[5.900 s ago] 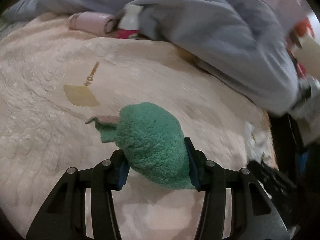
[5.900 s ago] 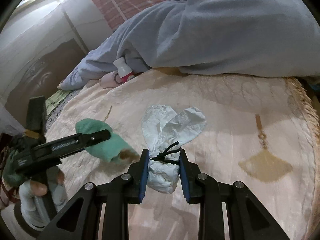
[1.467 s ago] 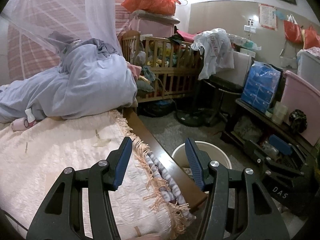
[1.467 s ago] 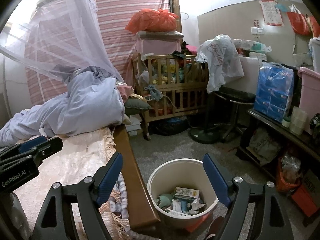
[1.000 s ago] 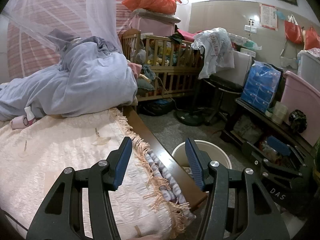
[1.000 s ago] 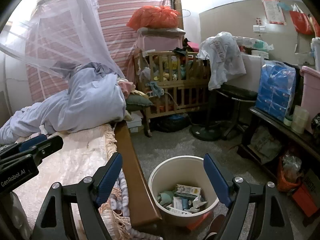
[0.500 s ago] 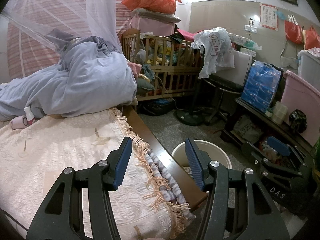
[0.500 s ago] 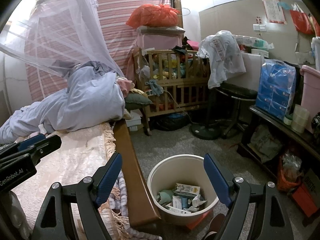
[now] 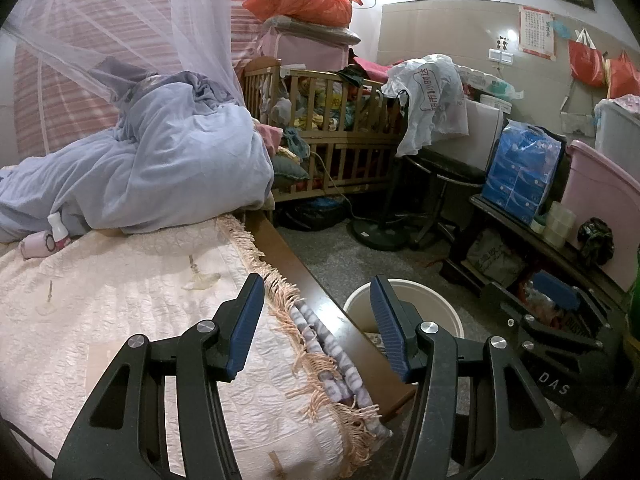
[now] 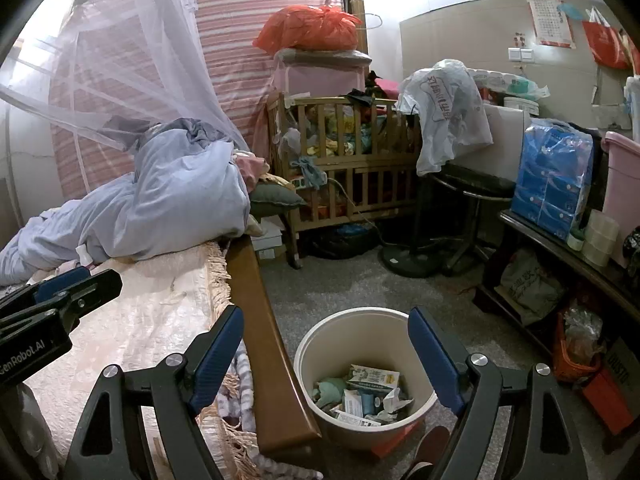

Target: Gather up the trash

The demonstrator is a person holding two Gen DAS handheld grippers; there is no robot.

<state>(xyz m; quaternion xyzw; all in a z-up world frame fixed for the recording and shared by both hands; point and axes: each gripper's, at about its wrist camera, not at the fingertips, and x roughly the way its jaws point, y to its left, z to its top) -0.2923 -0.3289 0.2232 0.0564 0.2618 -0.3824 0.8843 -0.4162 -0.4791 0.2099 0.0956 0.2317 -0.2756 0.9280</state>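
Note:
A cream waste bin point(image 10: 332, 332) stands on the floor beside the bed. Inside it lie several pieces of trash: a green fuzzy lump point(image 10: 334, 390), cartons and crumpled paper point(image 10: 372, 378). My right gripper point(image 10: 326, 350) hovers above the bin, open and empty. My left gripper point(image 9: 316, 320) is open with nothing between its blue pads, over the bed's fringed edge point(image 9: 280, 284); the bin's rim point(image 9: 424, 288) shows just past it. The left gripper point(image 10: 60, 292) also appears at the left of the right wrist view.
A cream quilted bedspread point(image 9: 120, 300) with a heaped blue duvet point(image 9: 168, 176) and a small bottle point(image 9: 56, 228). The wooden bed rail point(image 10: 268, 352) runs beside the bin. A wooden crib point(image 10: 352, 160), stool, low shelf point(image 10: 560, 264) and pink tub crowd the room.
Since the earliest frames both grippers have let go of the green lump and the white bundle and now face the bin. Over the last second nothing has moved.

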